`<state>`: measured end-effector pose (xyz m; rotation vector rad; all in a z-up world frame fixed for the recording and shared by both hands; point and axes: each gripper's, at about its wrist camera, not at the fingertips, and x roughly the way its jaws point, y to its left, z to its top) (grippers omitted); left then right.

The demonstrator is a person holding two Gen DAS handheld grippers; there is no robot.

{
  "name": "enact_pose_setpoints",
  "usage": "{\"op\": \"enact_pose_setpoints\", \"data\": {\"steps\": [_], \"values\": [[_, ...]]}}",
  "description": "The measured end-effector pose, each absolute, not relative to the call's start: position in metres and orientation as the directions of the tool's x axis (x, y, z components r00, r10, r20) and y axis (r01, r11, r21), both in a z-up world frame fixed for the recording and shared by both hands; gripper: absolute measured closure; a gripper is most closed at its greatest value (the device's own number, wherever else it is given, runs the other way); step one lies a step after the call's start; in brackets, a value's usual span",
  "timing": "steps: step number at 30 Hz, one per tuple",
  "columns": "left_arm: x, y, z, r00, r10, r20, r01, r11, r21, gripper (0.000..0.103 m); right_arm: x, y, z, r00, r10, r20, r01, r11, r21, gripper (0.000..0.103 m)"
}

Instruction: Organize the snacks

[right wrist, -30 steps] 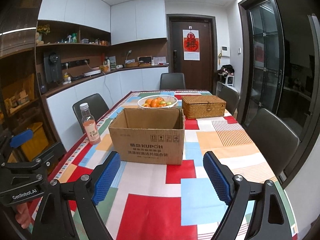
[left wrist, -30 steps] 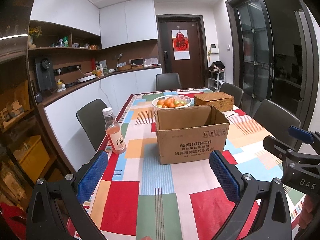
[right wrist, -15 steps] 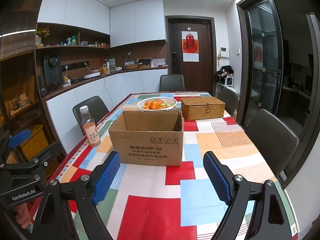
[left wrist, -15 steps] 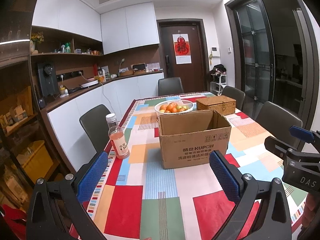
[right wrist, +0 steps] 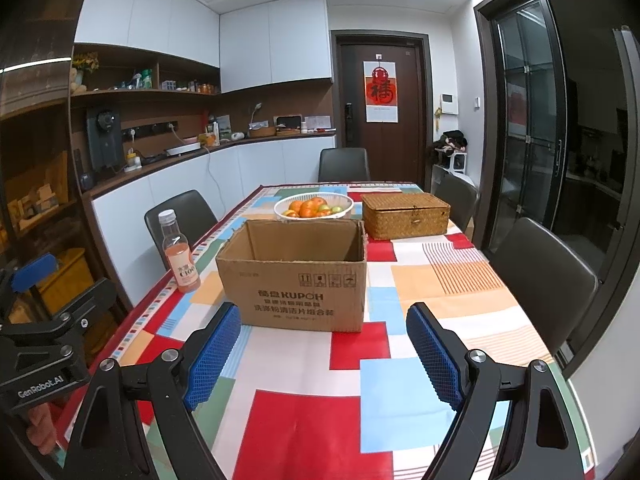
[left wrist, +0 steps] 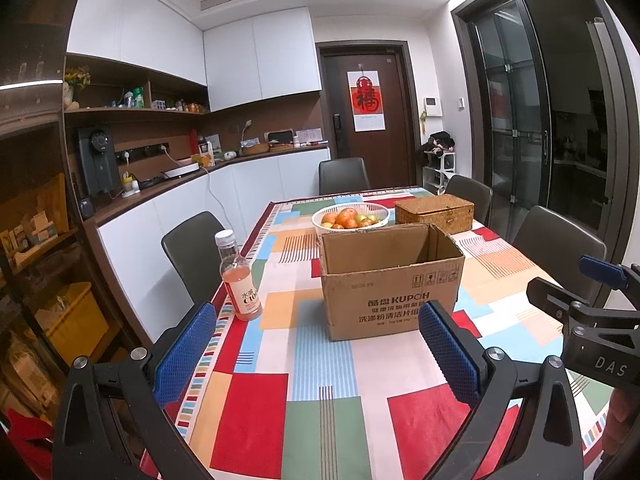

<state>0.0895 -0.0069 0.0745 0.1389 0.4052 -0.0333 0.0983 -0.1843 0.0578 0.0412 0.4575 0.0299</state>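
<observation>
Dining room, white cabinets, dark door at 12 o'clock. Left wrist view: patchwork tablecloth point(left wrist: 320, 420) over a long table. Left gripper point(left wrist: 316, 344) low at 6 o'clock, blue pads point(left wrist: 184, 352) spread wide, nothing between them, held above the cloth. Open cardboard box point(left wrist: 392, 280) upright just past the pads toward 12 o'clock, flaps up, interior not visible. Pink drink bottle point(left wrist: 239, 276) upright at 10 o'clock of the box, near the table's left edge, apart from the box. White fruit basket point(left wrist: 351, 218) behind the box at 12 o'clock; wicker box point(left wrist: 435, 212) closed, at 1 o'clock, just beside the basket. Right gripper point(left wrist: 592, 312) at 3 o'clock, partly seen.

Right wrist view: same cloth point(right wrist: 304, 420). Right gripper point(right wrist: 324, 356) at 6 o'clock, pads point(right wrist: 434, 356) spread wide, empty. Cardboard box point(right wrist: 296, 276) ahead at 12 o'clock. Bottle point(right wrist: 179, 252) at 9 o'clock of the box, apart. Fruit basket point(right wrist: 314, 206) behind the box; wicker box point(right wrist: 405, 216) at 1 o'clock. Left gripper point(right wrist: 44, 320) at 9 o'clock, seen only in part.
</observation>
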Motion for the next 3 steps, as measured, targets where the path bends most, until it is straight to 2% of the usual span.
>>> {"op": "enact_pose_setpoints", "data": {"steps": [3], "values": [[0.0897,-0.0071,0.0747,0.919,-0.001,-0.395,0.057,0.990,0.131,0.000,0.0991,-0.1839,0.0578,0.896,0.038,-0.443,-0.020,0.999,0.045,0.017]]}}
